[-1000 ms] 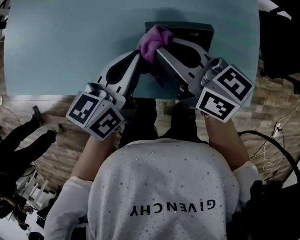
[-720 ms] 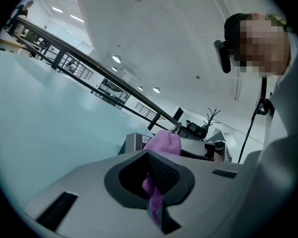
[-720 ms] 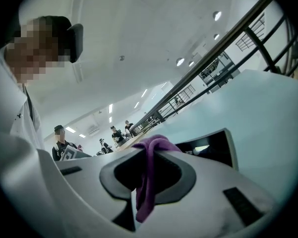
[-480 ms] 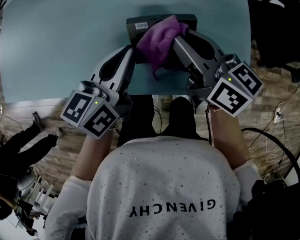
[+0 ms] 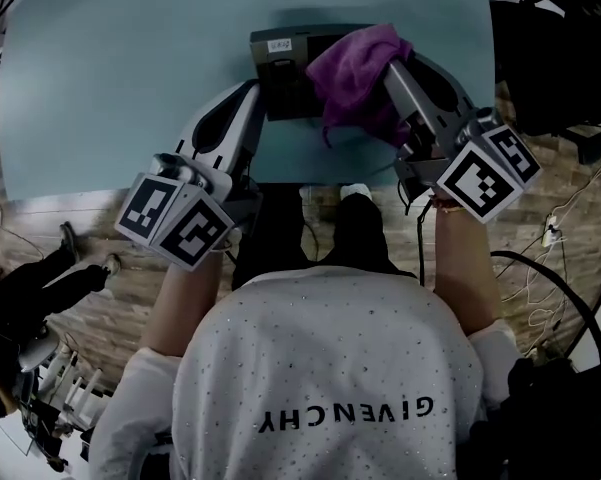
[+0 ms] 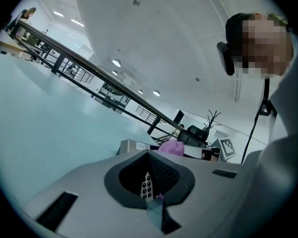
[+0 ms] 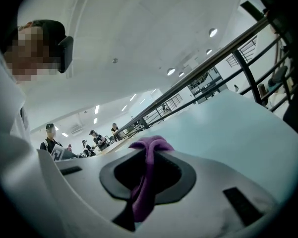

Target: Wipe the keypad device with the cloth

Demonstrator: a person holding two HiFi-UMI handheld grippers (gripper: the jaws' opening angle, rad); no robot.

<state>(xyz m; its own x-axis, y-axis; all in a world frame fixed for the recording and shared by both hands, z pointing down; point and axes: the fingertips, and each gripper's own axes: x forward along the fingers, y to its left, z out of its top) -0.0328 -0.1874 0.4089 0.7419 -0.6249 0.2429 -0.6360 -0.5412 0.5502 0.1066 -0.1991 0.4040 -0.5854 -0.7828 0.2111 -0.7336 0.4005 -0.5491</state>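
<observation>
Right gripper (image 5: 394, 72) first: we see its jaws pinched tight on the purple cloth (image 5: 355, 66). The cloth bunches over the right part of the keypad device (image 5: 278, 60) and hangs a loose tail toward the table's near edge. Our left gripper (image 5: 257, 96) is closed on the device's near left corner, and its own view shows a strip of dark keys caught between the jaws. As far as we can tell, the device rests on the pale blue table (image 5: 120, 78), toward its far side. We judge the cloth soft, light and floppy, so a pinch in the bunched middle serves best, with loose folds to drag across the keys. The device looks rigid, boxy and fairly light. It would likely slide on the smooth tabletop, so we would brace it by an edge or corner.
</observation>
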